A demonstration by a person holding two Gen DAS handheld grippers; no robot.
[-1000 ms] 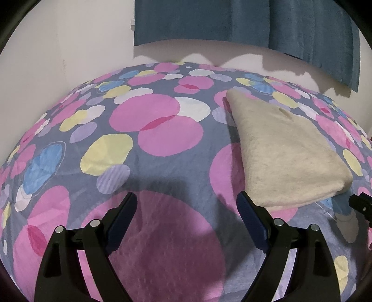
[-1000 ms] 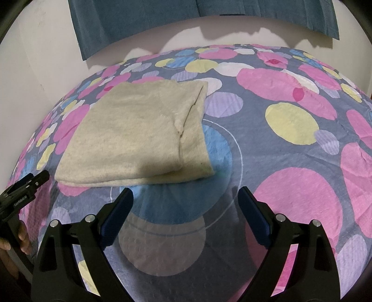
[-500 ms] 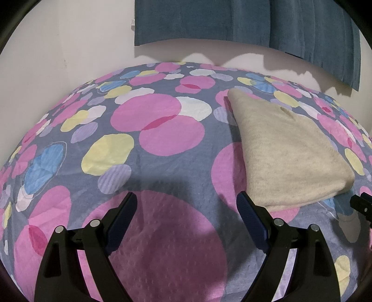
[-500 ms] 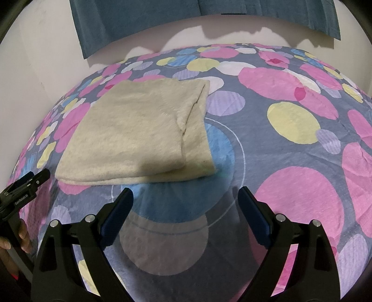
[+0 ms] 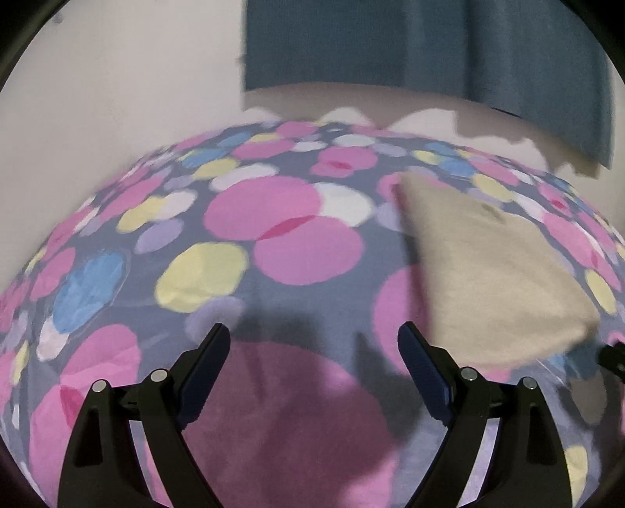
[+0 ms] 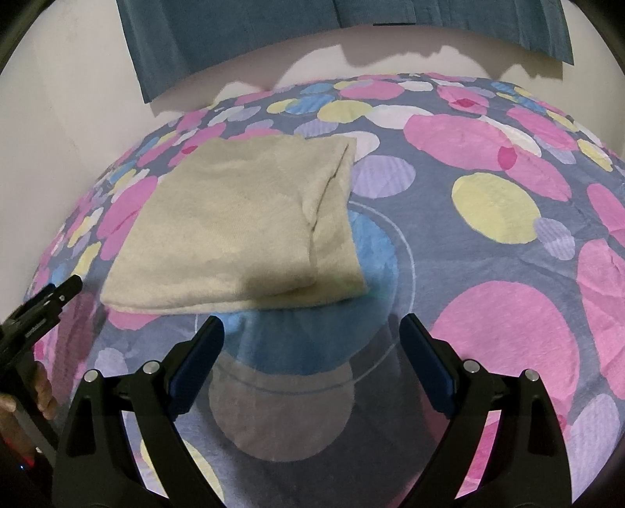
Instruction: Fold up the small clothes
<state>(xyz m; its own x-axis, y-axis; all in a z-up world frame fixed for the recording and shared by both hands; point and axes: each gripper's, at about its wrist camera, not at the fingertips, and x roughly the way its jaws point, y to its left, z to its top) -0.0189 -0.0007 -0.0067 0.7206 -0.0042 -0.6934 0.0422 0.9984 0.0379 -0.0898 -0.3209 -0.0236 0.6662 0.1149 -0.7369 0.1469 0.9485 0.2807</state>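
A beige knit garment (image 6: pixel 238 230) lies folded into a flat rectangle on the spotted bedspread (image 6: pixel 488 219). In the left wrist view the garment (image 5: pixel 492 281) lies to the right, ahead of my fingers. My left gripper (image 5: pixel 312 344) is open and empty, above the bedspread (image 5: pixel 273 242), left of the garment. My right gripper (image 6: pixel 310 336) is open and empty, just short of the garment's near edge. The left gripper's tip (image 6: pixel 50 301) shows at the left edge of the right wrist view.
A white wall (image 5: pixel 117 78) stands behind the bed, with a dark blue curtain (image 5: pixel 429 43) hanging over it. The curtain (image 6: pixel 312 27) also shows in the right wrist view. The bedspread stretches wide to the right of the garment.
The left wrist view has tilted up and blurred a little; the bed sits lower in it. The right gripper has crept slightly closer to the garment. The garment has not moved.
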